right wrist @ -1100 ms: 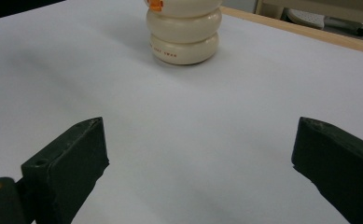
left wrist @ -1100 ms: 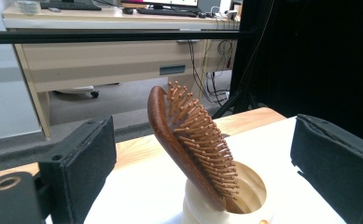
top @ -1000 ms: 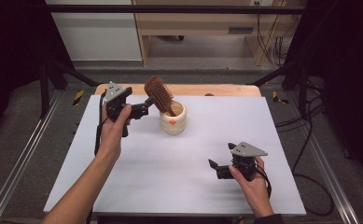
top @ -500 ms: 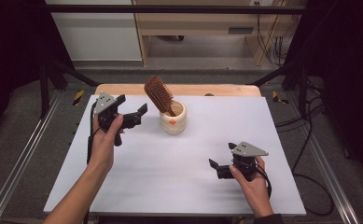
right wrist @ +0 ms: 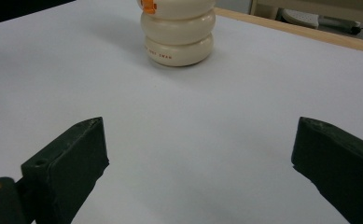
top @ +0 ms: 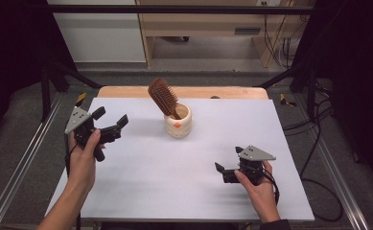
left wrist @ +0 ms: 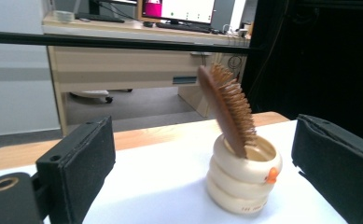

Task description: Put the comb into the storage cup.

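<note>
Hairbrush (top: 162,96) stands handle-down in a cream ribbed cup (top: 178,122), its wooden head leaning up and to the left above the rim, bristles facing right in the left gripper view. The cup sits on the white tabletop (top: 174,182) toward the far middle. Left gripper (top: 110,122) is held off to the cup's left, well apart from it, jaws spread wide and holding nothing. Right gripper (top: 228,164) rests low near the front right of the tabletop, jaws likewise wide apart and empty, pointing toward the cup
</note>
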`<state>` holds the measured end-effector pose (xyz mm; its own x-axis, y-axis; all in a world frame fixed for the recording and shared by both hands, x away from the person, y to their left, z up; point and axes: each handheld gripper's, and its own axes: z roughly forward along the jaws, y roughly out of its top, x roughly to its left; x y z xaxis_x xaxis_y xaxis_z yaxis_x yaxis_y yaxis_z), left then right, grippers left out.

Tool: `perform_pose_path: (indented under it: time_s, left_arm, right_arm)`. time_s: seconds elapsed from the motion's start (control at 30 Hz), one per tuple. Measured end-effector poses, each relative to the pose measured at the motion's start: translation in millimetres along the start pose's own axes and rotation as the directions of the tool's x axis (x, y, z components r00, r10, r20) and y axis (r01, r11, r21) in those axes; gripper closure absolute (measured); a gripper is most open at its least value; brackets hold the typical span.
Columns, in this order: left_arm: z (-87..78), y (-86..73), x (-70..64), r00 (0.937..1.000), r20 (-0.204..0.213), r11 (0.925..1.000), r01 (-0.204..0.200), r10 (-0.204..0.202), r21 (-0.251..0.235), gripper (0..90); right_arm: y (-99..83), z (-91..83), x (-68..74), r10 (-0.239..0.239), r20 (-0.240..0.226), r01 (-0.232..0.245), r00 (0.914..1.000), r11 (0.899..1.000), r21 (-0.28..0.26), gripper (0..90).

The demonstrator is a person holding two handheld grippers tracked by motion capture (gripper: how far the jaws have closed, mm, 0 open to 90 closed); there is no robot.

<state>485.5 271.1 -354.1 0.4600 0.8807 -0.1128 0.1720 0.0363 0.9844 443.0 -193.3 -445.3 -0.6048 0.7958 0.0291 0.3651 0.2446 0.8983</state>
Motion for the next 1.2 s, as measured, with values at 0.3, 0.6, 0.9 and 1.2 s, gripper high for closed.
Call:
perform_pose_path:
  time_s: [0.3, 0.6, 0.9, 1.2]
  left_arm:
    - [-23.0, -6.2, 12.7, 0.9999, -0.002, 0.9998, 0.01, -0.01, -0.017, 5.3]
    - [-43.7, -12.5, 22.2, 0.9994, -0.014, 0.9987, 0.03, -0.03, -0.042, 4.9]
    - [-63.6, -16.2, 29.3, 0.9996, -0.029, 0.9984, 0.005, -0.007, -0.057, 4.6]
    - [-75.2, -28.7, 35.4, 0.9987, -0.046, 0.998, -0.026, 0.024, -0.058, 4.4]
  right_arm:
    - [0.1, -8.7, -6.5, 0.011, -0.004, -0.011, 0.9999, 0.999, -0.03, 4.2]
    - [-2.2, -20.5, -16.7, 0.051, 0.015, -0.05, 0.9986, 0.996, -0.071, 6.3]
    - [-8.5, -27.5, -26.4, 0.042, 0.065, -0.034, 0.997, 0.993, -0.113, 5.9]
    - [-13.5, -29.3, -31.3, 0.019, 0.097, -0.004, 0.9951, 0.989, -0.146, 5.1]
